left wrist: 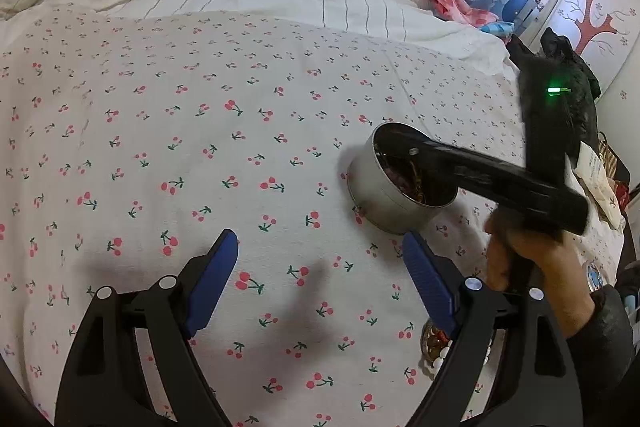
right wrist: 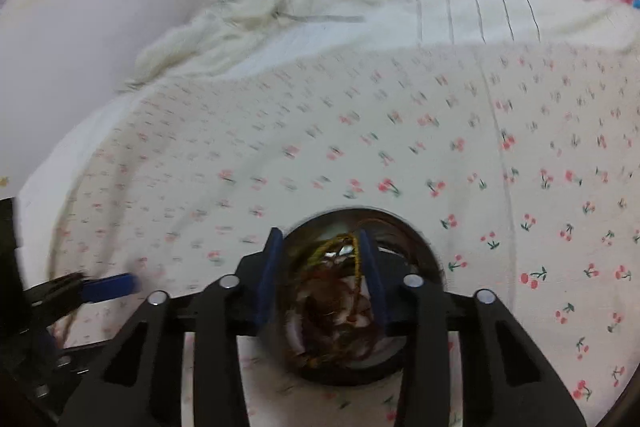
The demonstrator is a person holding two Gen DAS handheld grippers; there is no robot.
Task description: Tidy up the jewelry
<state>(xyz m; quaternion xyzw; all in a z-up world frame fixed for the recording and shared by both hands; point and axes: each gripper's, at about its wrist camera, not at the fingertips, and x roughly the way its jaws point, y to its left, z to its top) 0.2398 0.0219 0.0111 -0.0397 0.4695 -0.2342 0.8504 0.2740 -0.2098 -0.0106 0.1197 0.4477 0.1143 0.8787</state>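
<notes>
The left tool point(left wrist: 320, 263) hovers over the cherry-print bedsheet point(left wrist: 200, 147), its blue fingers spread wide and holding nothing. Right of it, the round metal tin point(left wrist: 384, 195) sits on the bed, full of tangled jewelry point(right wrist: 340, 311). The right tool point(right wrist: 320, 267) reaches into the tin, fingers partly apart, gripping nothing.

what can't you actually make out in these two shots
- Contents of the round silver metal tin: left wrist view, the right tool covers the opening; right wrist view, motion blur leaves only a brown and yellow tangle.
- Whether the right tool grips anything: its blue pads stand apart over the tin, blurred.
- Beaded jewelry on the cherry-print sheet: mostly hidden behind a finger of the open left tool.
</notes>
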